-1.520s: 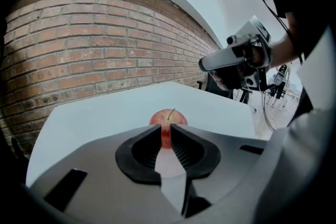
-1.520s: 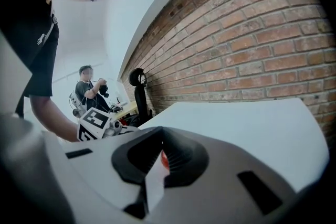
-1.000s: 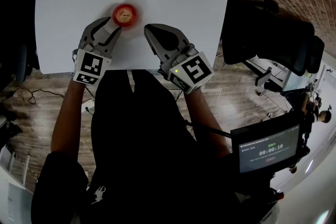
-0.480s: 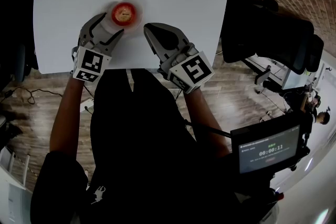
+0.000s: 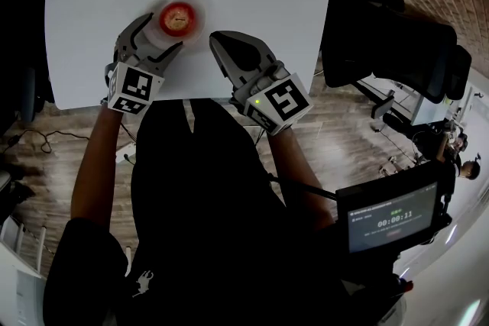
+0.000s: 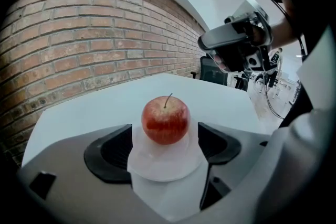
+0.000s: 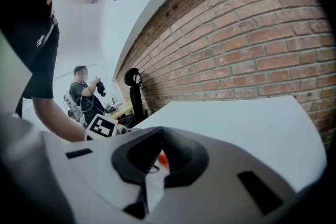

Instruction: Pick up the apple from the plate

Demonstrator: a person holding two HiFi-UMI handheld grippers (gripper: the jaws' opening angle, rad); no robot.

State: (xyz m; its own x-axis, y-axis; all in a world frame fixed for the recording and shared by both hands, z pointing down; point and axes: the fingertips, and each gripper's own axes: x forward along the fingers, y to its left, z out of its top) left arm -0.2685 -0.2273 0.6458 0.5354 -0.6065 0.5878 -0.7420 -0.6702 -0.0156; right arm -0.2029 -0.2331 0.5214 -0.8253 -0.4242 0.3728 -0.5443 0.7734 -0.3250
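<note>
**Left gripper** (image 6: 165, 147): jaws spread, just opened wider, pinching nothing. The apple (image 6: 165, 119) stands straight ahead, centred in the gap, with a pad on either side and neither touching it. It sits stem up on a white plate (image 6: 157, 169). It is round and red with yellow flecks, so no long axis favours one approach.

**Right gripper** (image 5: 219, 40): jaws pressed together and empty. It lies beside the plate, farther from the fruit.

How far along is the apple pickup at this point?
Done: the left tongs are lined up around the apple, which sits on the plate. In hand: their jaws have just been opening, pads clear of it. Left: close on the apple and lift it. The right tongs are shut, off to the side.
</note>
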